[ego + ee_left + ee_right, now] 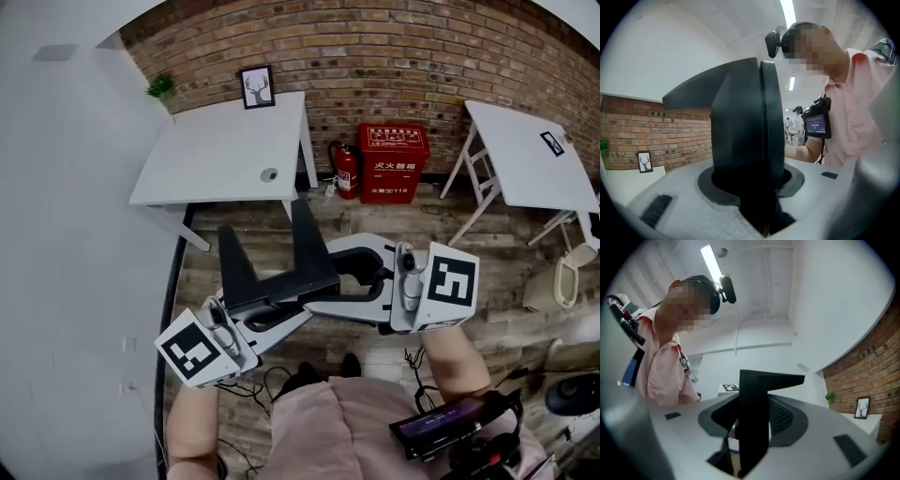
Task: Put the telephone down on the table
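**Telephone:** in no view, so its place cannot be told.

**Left claw** (761, 65): clenched, black jaws together with nothing between them. It is held near, at the left, pointing right.

**Right claw** (753, 377): released, jaws a sliver apart and empty. It is held near, at the right, pointing left.

**Far-left table** (216, 159), white: bears a framed deer picture (256, 86) and a small green plant (161, 87) along its far edge.

**Far-right table** (520, 150), white: bears one small dark label (551, 142).

**Red fire box** (394, 161): stands on the floor against the brick wall (394, 56), between the tables. Its contents are hidden. A red extinguisher (345, 173) stands just left of it.

**Pale basket-like thing** (561, 281): on the floor at the right. Its inside cannot be made out.
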`<action>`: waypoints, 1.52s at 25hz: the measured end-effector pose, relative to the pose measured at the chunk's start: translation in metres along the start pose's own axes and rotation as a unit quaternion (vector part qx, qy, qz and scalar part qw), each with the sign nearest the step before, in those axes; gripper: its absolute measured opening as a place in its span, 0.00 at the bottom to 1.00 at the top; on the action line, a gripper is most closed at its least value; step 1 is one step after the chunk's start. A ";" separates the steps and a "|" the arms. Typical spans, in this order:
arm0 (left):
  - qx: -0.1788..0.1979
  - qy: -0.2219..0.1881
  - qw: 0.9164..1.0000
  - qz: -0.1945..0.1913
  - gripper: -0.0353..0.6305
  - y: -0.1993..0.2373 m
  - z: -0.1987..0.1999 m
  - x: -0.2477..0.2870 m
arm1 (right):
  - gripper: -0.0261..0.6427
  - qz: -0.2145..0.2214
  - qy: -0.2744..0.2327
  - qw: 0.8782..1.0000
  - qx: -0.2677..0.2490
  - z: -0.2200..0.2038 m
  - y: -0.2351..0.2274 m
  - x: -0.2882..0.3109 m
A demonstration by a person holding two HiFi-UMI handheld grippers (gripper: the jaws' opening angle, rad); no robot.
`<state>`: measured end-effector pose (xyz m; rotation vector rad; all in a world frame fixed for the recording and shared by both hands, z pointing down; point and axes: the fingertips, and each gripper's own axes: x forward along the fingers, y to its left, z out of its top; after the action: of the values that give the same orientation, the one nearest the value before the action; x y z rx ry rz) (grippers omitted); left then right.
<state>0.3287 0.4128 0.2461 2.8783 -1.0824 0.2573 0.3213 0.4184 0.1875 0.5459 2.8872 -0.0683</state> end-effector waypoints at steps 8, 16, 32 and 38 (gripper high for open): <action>-0.015 0.007 1.000 -0.008 0.30 0.034 -0.015 0.001 | 0.31 0.006 0.011 1.000 0.006 -0.020 -0.035 0.009; -0.031 0.015 0.999 -0.027 0.30 0.102 -0.044 -0.017 | 0.30 0.003 0.039 0.999 0.029 -0.056 -0.094 0.050; 0.000 0.024 0.996 -0.088 0.30 0.269 -0.069 -0.087 | 0.29 -0.046 0.057 0.997 0.024 -0.089 -0.226 0.168; 0.004 0.021 0.994 -0.110 0.30 0.296 -0.070 -0.090 | 0.30 -0.066 0.061 0.996 0.022 -0.092 -0.252 0.181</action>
<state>0.0578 0.2559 0.2970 2.9505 -0.7497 0.3092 0.0473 0.2562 0.2422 0.3796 3.0456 -0.1217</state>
